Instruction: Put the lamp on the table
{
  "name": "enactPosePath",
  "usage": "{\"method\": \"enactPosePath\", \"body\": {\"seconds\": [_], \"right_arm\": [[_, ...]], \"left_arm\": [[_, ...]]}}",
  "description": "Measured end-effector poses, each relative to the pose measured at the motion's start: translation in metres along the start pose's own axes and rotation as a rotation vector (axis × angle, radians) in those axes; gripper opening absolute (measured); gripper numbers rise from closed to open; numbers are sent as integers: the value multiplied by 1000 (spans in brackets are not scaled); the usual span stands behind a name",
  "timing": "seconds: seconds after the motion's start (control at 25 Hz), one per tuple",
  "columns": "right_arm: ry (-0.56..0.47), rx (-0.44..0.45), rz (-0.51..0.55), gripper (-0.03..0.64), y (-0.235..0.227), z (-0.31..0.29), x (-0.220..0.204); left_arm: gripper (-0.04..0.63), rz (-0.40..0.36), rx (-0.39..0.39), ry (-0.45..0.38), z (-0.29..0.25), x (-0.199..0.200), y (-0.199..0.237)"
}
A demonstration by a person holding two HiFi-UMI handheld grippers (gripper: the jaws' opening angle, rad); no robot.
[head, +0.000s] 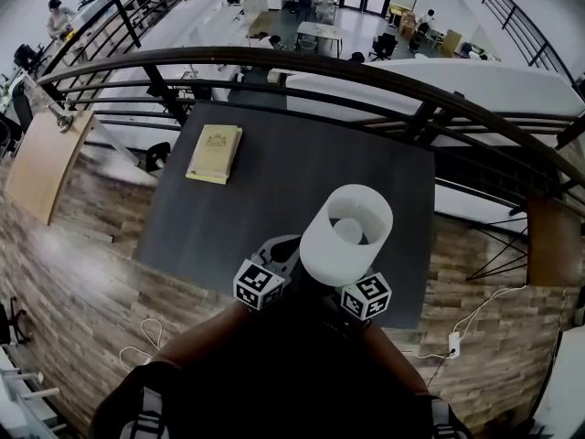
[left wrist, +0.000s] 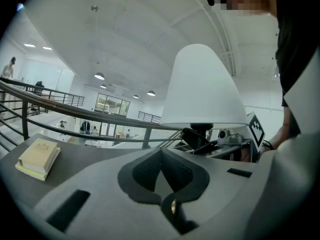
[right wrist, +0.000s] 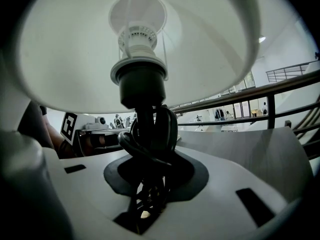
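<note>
The lamp (head: 347, 231) has a white cone shade and a black stem with its black cord wound round it. My right gripper (right wrist: 150, 176) is shut on that stem and cord, just under the bulb socket (right wrist: 142, 81). It holds the lamp upright over the near edge of the dark table (head: 302, 172). My left gripper (left wrist: 160, 171) is close beside it on the left, its jaws shut with nothing between them. From there the lamp's shade (left wrist: 202, 89) shows just to the right. Whether the lamp's foot touches the table is hidden.
A pale yellow book (head: 215, 152) lies at the table's far left corner. A dark curved railing (head: 366, 76) runs behind the table, with a drop to a lower floor beyond. Wood flooring surrounds the table; a white cable (head: 475, 314) lies at the right.
</note>
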State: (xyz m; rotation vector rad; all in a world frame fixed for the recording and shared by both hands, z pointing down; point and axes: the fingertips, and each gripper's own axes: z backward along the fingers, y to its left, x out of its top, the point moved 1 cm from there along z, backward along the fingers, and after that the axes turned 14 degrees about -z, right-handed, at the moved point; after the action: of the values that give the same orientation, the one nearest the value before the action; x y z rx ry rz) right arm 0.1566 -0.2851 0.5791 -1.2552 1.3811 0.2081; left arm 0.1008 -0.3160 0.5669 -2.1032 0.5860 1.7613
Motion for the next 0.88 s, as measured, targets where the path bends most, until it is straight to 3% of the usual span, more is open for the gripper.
{"method": "enactPosePath", "body": {"seconds": [0.72, 0.88], "right_arm": [[121, 9, -29, 94, -23, -117, -2], [152, -9, -22, 94, -38, -149, -4]], "left_arm": [[9, 61, 49, 44, 3, -41, 113], [9, 69, 54, 101, 2, -58, 141]]}}
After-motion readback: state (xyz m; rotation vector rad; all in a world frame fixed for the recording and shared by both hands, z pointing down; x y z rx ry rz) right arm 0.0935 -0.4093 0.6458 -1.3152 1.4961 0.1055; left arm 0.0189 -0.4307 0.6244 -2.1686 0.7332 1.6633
